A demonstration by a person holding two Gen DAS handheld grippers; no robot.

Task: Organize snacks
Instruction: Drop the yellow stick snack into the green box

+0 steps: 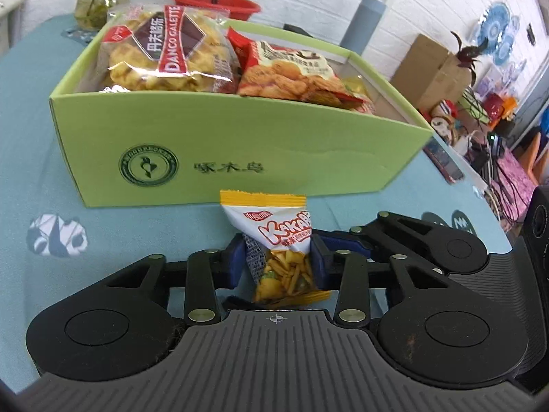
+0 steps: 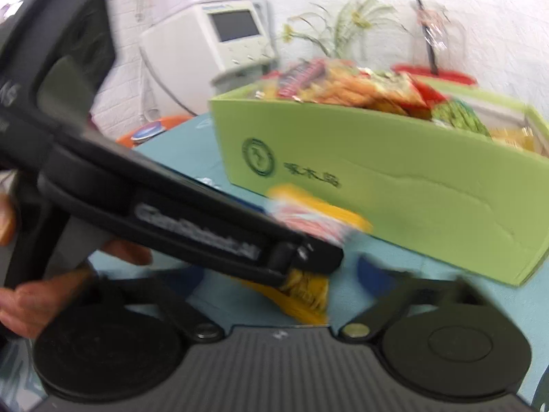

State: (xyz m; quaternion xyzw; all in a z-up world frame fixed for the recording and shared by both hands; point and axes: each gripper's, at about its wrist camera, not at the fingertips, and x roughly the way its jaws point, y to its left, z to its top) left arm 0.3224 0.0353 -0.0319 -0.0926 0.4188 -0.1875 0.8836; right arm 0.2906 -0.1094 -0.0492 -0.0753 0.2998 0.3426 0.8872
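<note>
Standing upright — white-and-yellow snack packet (image 1: 274, 240), pinched at its middle.

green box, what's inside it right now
The green box holds a biscuit bag and a red cracker bag on top; more packets lie beneath, mostly covered. Its floor is hidden.

My left gripper (image 1: 278, 263) sits low in the middle of its frame, its blue fingers (image 1: 236, 263) pinched on a small snack packet (image 1: 279, 240). My right gripper (image 2: 279, 276) spreads its fingers (image 2: 369, 271) wide at the bottom of its blurred view, touching nothing. My hand (image 2: 51, 292) shows at lower left.
</note>
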